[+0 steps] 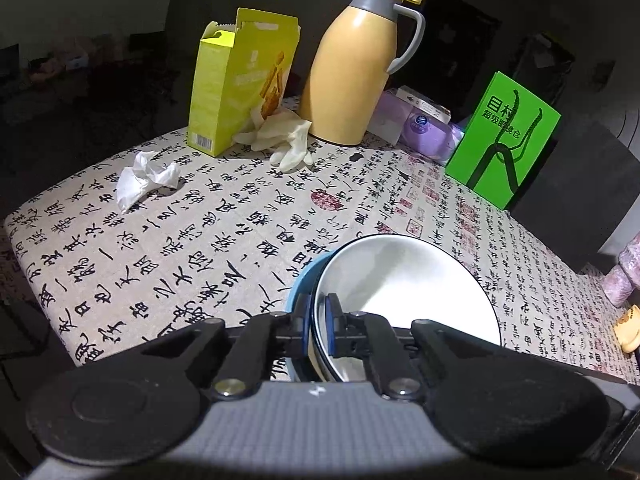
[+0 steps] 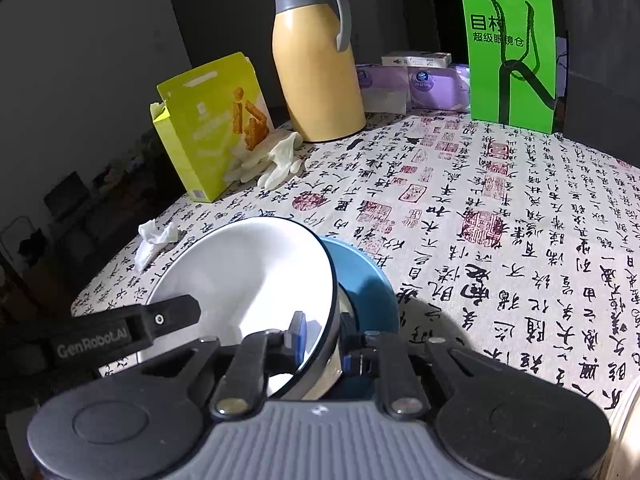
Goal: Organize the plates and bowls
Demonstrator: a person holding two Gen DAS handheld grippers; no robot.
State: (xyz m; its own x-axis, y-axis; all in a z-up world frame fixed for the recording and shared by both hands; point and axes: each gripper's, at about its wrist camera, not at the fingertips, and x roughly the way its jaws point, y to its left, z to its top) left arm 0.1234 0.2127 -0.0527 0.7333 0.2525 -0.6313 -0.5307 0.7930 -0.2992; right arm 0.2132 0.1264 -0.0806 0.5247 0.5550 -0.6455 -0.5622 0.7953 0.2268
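While both tools grip the same white bowl from opposite sides, it sits tilted inside a blue bowl near the front edge of the surface.

The left tool (image 1: 318, 322) is clamped on the near left rim of the white bowl (image 1: 404, 280), one blue pad inside the wall and one outside. The right tool (image 2: 324, 340) is clamped on the bowl's right rim in the same manner. The blue bowl (image 2: 368, 284) lies underneath, showing on the white bowl's outer side in each view, and rests on the surface (image 1: 200, 240), a cloth printed with calligraphy. The white bowl lies straight ahead of both tools, equally near to each, so any lift would likely need both hands to rise together.
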